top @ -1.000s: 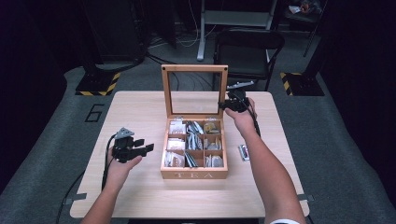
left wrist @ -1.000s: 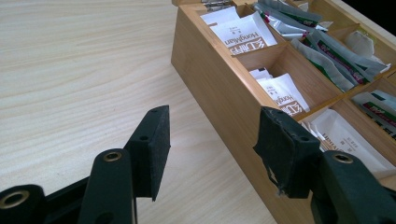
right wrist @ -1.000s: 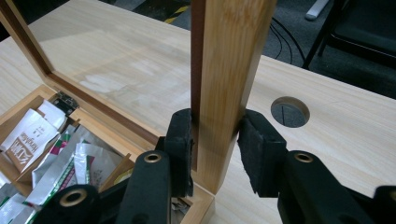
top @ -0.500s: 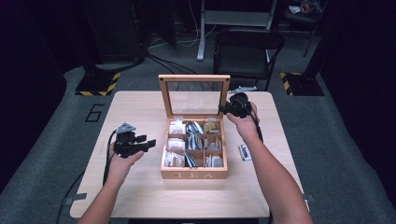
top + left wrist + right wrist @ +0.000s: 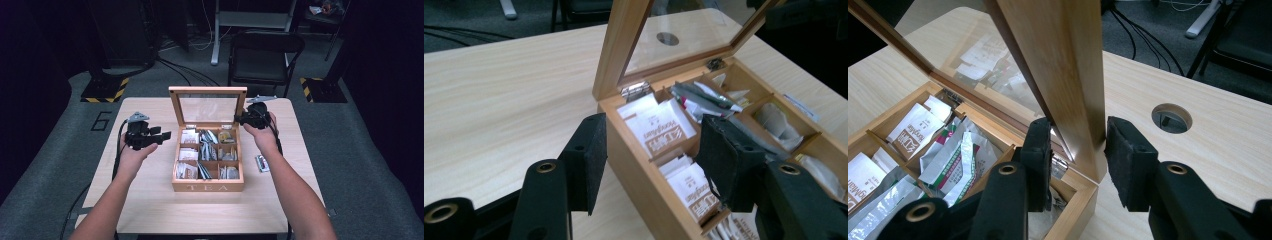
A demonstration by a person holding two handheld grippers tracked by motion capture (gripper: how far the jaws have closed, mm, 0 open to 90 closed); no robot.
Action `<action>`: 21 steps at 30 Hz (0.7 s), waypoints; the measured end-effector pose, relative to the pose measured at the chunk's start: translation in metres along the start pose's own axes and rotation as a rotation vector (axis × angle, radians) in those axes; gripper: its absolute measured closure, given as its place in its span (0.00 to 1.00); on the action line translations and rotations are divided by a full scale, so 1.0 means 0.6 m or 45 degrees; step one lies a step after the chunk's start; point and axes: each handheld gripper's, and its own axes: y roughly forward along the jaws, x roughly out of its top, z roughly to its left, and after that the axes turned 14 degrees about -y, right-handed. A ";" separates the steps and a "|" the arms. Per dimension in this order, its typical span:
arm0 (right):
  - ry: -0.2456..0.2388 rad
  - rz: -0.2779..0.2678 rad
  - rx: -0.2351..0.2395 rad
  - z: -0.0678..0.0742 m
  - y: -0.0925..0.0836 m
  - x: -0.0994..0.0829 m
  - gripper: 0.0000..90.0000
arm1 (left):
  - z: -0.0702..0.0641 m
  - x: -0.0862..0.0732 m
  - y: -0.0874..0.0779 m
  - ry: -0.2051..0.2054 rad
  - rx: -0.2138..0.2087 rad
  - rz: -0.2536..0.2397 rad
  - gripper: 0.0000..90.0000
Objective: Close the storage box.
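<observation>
Right tongs (image 5: 1078, 150) straddle my tea box (image 5: 207, 187) lid (image 5: 1063, 75), jaws spread, left tongs (image 5: 649, 160) spread beside box, above table (image 5: 150, 200).

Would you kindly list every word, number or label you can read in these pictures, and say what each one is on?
"TEA": on the front wall of the wooden tea box.
"6": on the grey floor left of the table.
Brown print on the white tea sachets: too blurred and tilted to read.
Print on the small packet beside the box: too small to read.
</observation>
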 end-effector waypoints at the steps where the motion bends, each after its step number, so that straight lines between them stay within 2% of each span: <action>1: -0.003 -0.002 0.002 0.000 0.000 0.000 0.70 | -0.004 0.005 0.002 0.003 -0.001 -0.009 0.50; 3: 0.021 -0.004 0.003 0.003 -0.002 -0.001 0.69 | -0.009 0.015 0.004 0.013 -0.005 -0.004 0.51; 5: -0.004 -0.008 0.009 0.001 -0.003 -0.003 0.69 | -0.013 0.024 0.007 0.015 -0.007 -0.010 0.51; 6: 0.021 -0.010 0.006 0.004 -0.003 -0.003 0.69 | -0.013 0.028 0.009 0.020 -0.005 -0.003 0.52; 10: 0.006 -0.008 0.007 0.004 -0.005 -0.006 0.69 | -0.016 0.039 0.016 0.016 0.004 -0.006 0.53; 16: 0.033 -0.024 0.011 0.009 -0.008 -0.012 0.68 | -0.020 0.054 0.020 0.044 0.027 -0.029 0.54; 21: 0.020 -0.034 0.023 0.011 -0.010 -0.019 0.68 | -0.033 0.063 0.024 0.088 0.015 -0.050 0.54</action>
